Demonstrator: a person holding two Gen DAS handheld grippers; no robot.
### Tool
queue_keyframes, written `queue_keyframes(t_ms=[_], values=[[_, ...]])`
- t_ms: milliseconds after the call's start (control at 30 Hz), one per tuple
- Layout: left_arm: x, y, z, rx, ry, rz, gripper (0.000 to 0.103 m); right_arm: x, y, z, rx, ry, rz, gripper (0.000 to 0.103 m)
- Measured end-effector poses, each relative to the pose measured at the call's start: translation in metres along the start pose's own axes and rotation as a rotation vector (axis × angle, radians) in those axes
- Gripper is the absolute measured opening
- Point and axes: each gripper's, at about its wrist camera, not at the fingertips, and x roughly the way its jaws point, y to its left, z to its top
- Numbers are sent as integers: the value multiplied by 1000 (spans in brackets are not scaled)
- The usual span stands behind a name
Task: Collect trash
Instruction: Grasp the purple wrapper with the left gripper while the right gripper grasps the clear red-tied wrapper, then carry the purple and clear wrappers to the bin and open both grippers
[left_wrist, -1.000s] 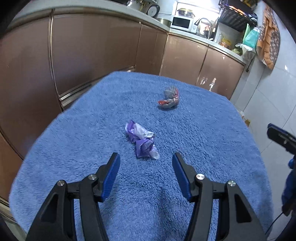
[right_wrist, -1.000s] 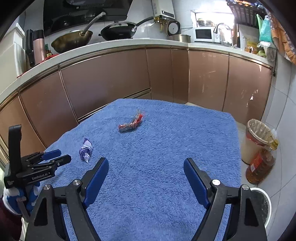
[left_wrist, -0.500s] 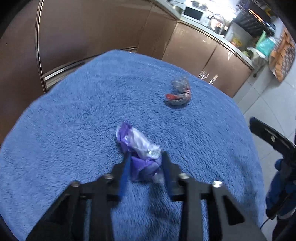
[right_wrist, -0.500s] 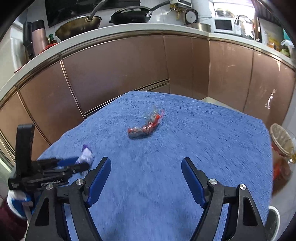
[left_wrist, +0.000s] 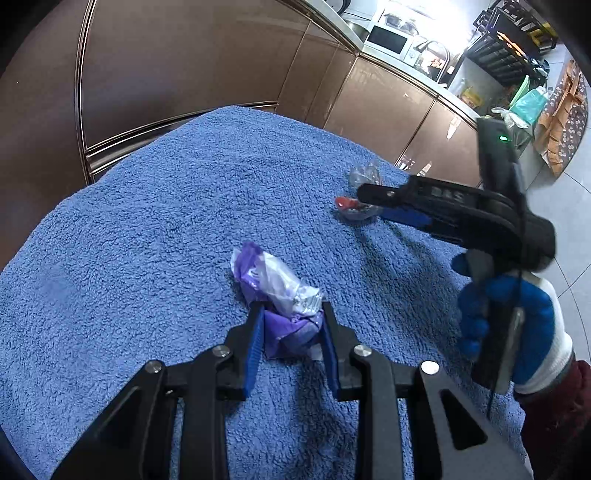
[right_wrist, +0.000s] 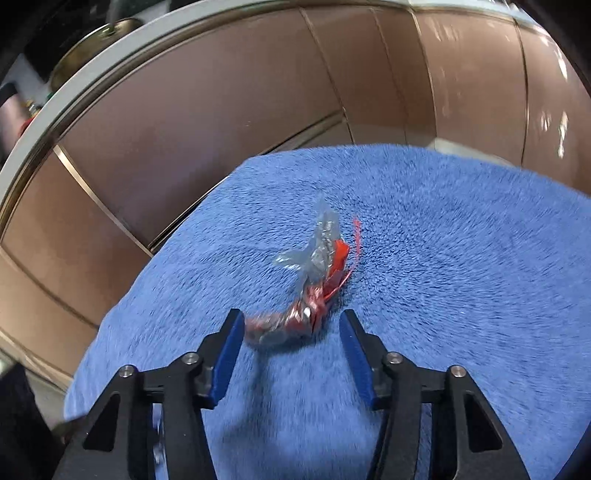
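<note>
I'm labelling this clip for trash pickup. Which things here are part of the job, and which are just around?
Job: purple wrapper, red and clear wrapper, left gripper, right gripper.
Around: blue towel, microwave, brown cabinets.

Towel (left_wrist: 147, 221): spread over desk. Upon it: crumpled wrapper (left_wrist: 280, 299), near side; cellophane wrapper (right_wrist: 314, 280), farther, rightward. Cabinets (left_wrist: 184, 66) behind.

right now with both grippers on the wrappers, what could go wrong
The left gripper pinches only the near end of the purple wrapper; the crinkled rest may slip free on lifting. The right gripper is open around the red and clear wrapper, whose far tail lies outside the fingers and could snag the blue towel.
</note>
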Motion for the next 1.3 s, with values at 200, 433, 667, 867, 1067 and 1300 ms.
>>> queue_keyframes(t_ms=[200, 433, 667, 867, 1067, 1300], values=[[0, 2, 1, -3, -1, -4, 27, 5, -2, 1, 28, 6, 6, 25], [-3, -9, -1, 22, -9, 25, 27, -24, 15, -17, -27, -26, 37, 20], [-26, -33, -7, 57, -45, 33, 27, -100, 29, -50, -125, -95, 4, 20], [-66, -82, -8, 134, -110, -12, 27, -174, 19, -87, -129, -174, -43, 20], [-104, -134, -9, 231, -167, -21, 27, -248, 5, -124, -88, -283, -108, 20], [-129, -196, -28, 359, -186, -31, 27, -308, -14, -163, -17, -387, -193, 20]])
